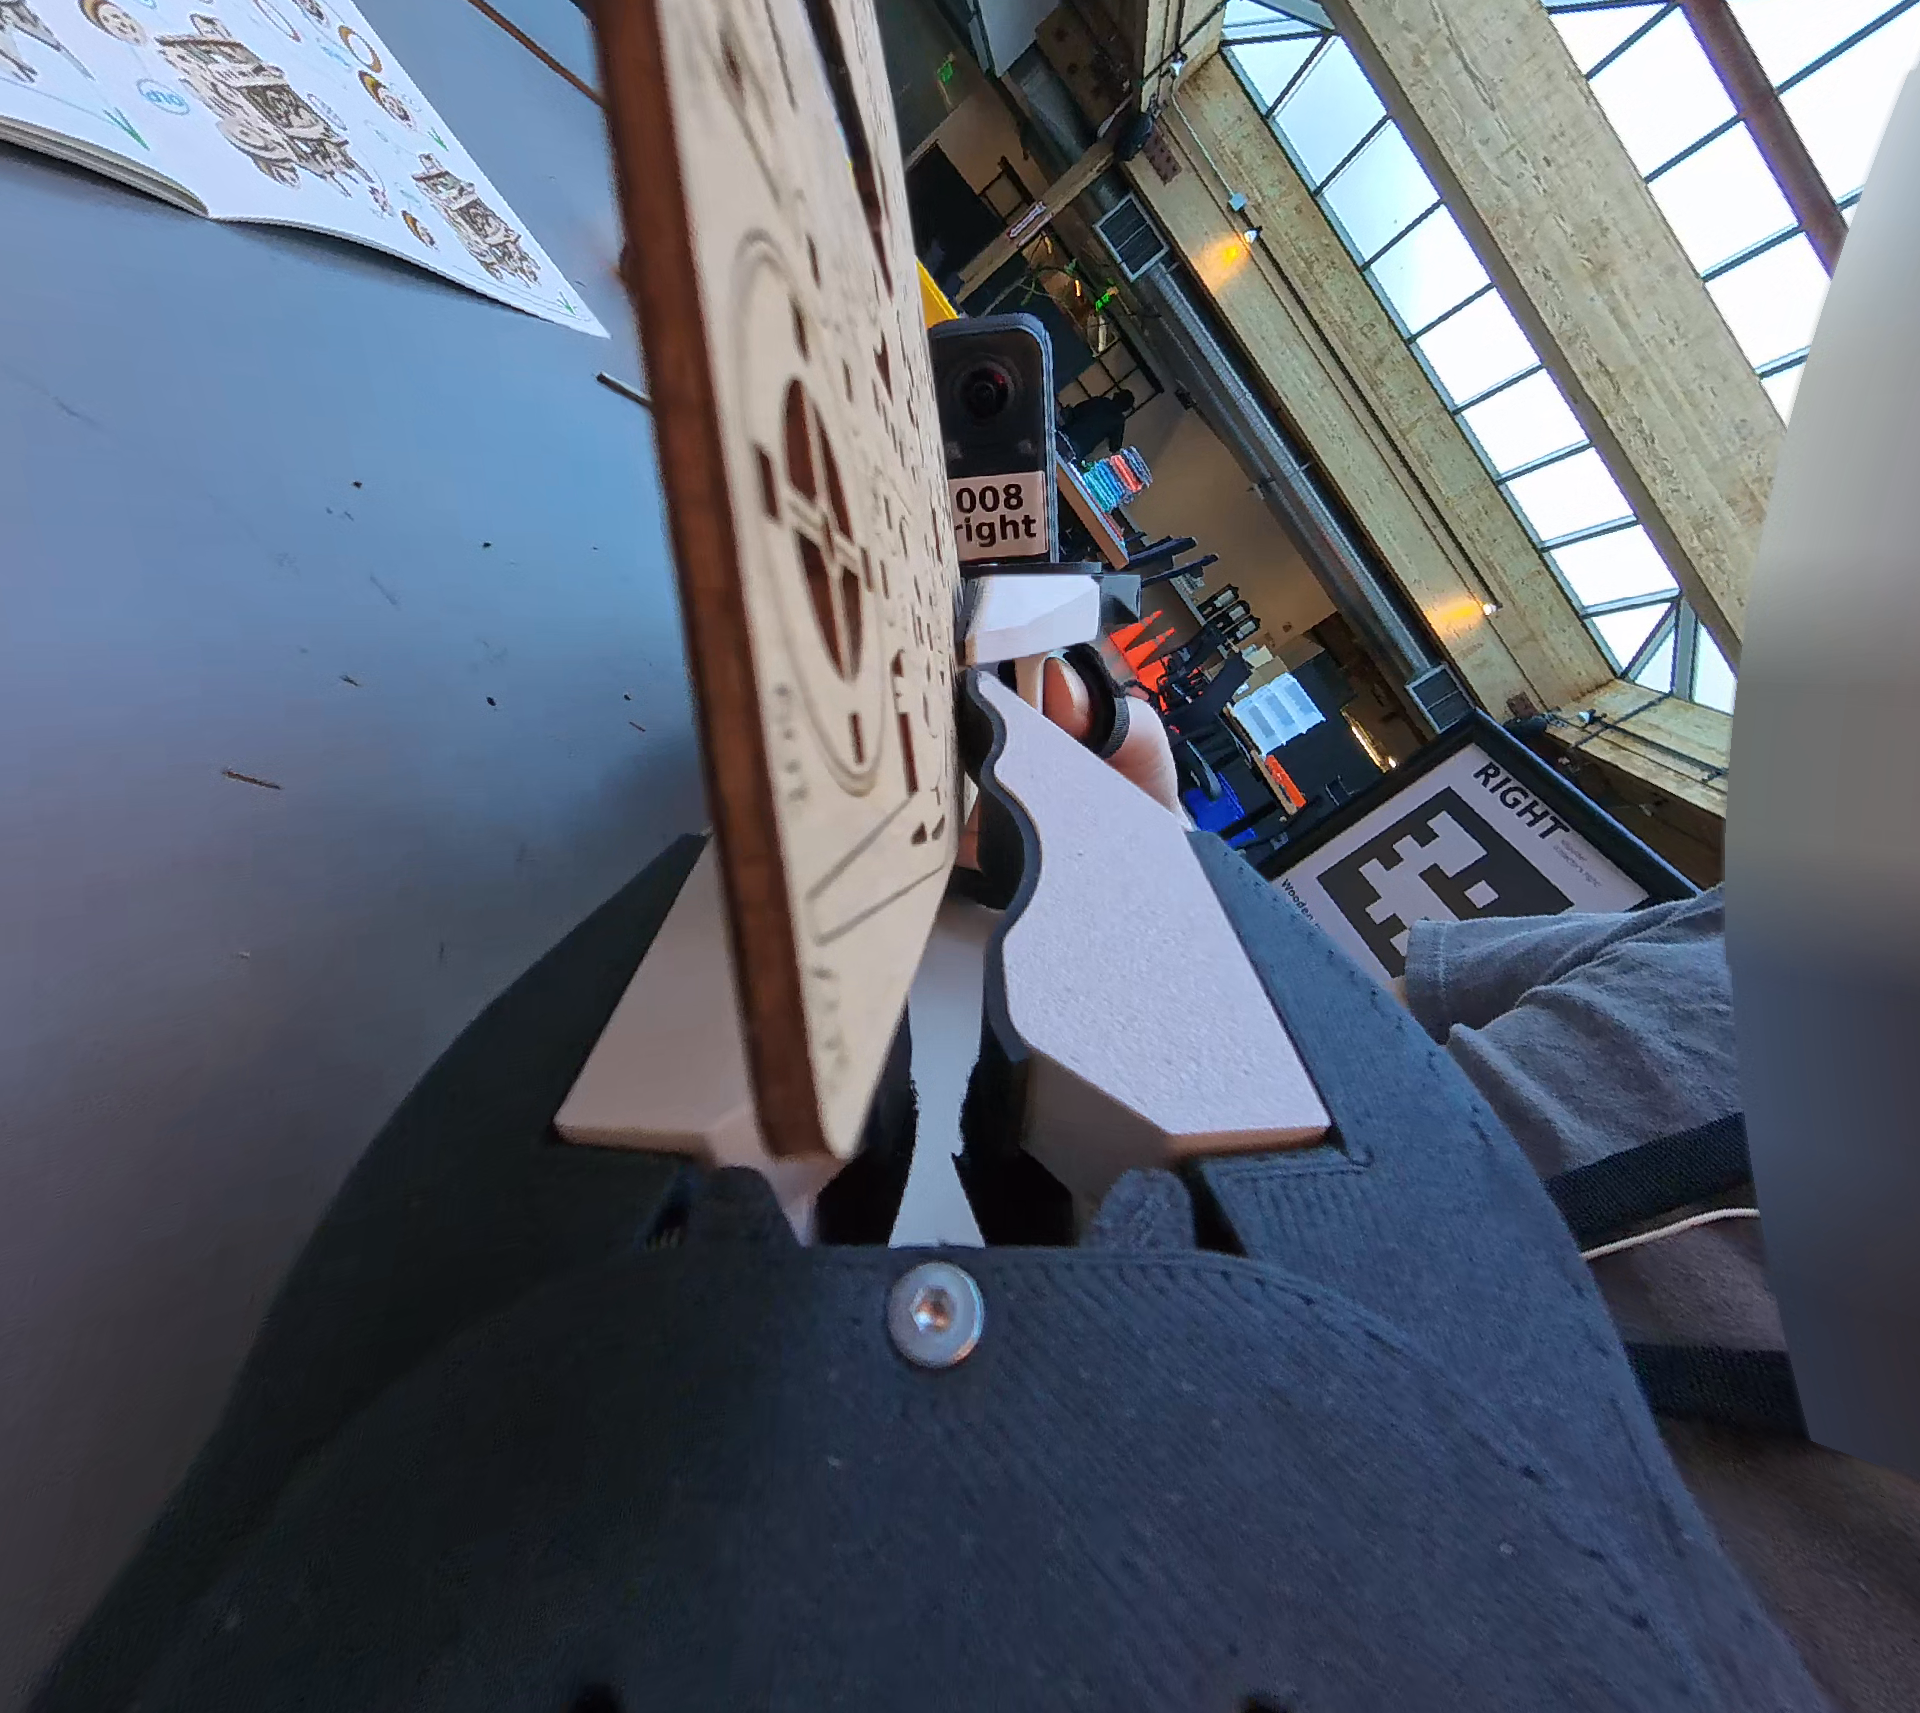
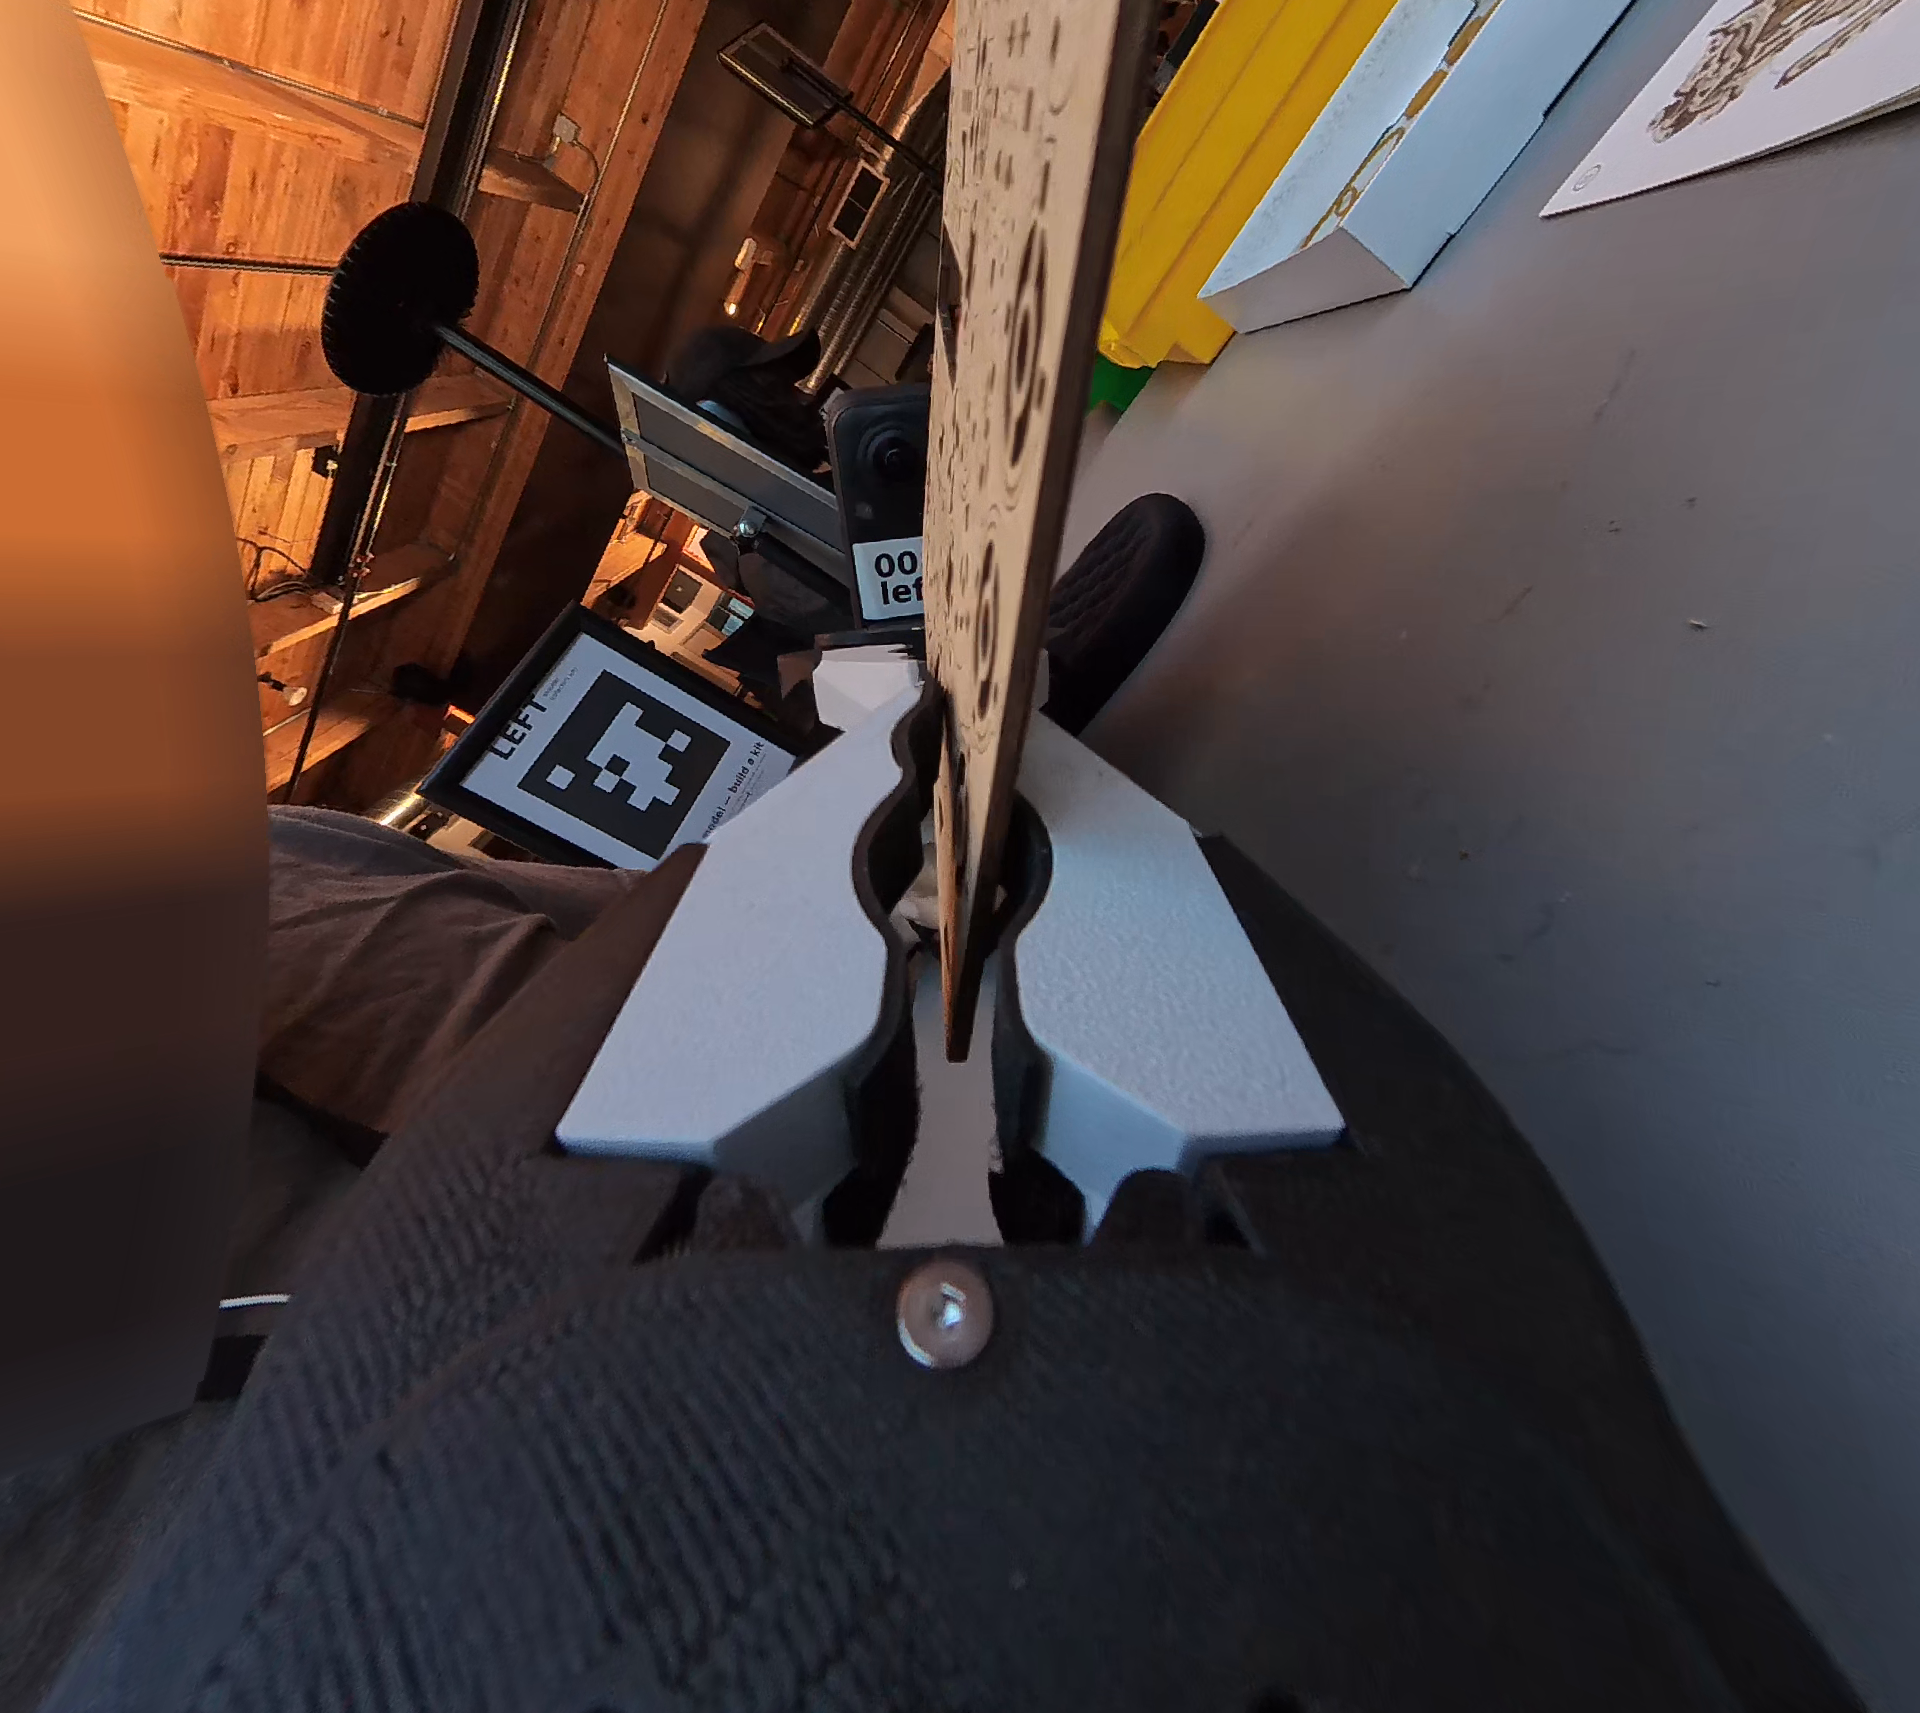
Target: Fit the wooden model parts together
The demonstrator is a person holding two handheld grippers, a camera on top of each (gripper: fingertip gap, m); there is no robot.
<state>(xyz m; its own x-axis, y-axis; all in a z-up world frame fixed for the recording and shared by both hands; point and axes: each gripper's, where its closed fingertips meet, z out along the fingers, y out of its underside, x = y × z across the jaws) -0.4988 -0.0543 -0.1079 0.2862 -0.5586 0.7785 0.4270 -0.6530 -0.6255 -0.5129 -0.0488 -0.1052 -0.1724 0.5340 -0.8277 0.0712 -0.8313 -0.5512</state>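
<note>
A laser-cut wooden parts sheet (image 1: 800,468) with a dark burnt edge stands on edge above the grey table (image 1: 312,624). My left gripper (image 1: 914,790) is shut on its near end, the white fingers (image 1: 1143,988) pressed to its faces. The same sheet shows in the right wrist view (image 2: 1029,261), where my right gripper (image 2: 971,728) is shut on its other end. Each gripper faces the other across the sheet: the right one's camera (image 1: 992,416) and the left one's camera (image 2: 878,458) show behind it.
An open instruction booklet (image 1: 260,74) lies on the table, also in the right wrist view (image 2: 1766,53). A white box (image 2: 1403,157) and a yellow bin (image 2: 1247,105) stand beyond it. Framed marker boards (image 1: 1455,874) (image 2: 613,759) and a person's grey sleeve (image 1: 1558,1019) are close by. Both grippers' tips are close together, under 4 cm apart.
</note>
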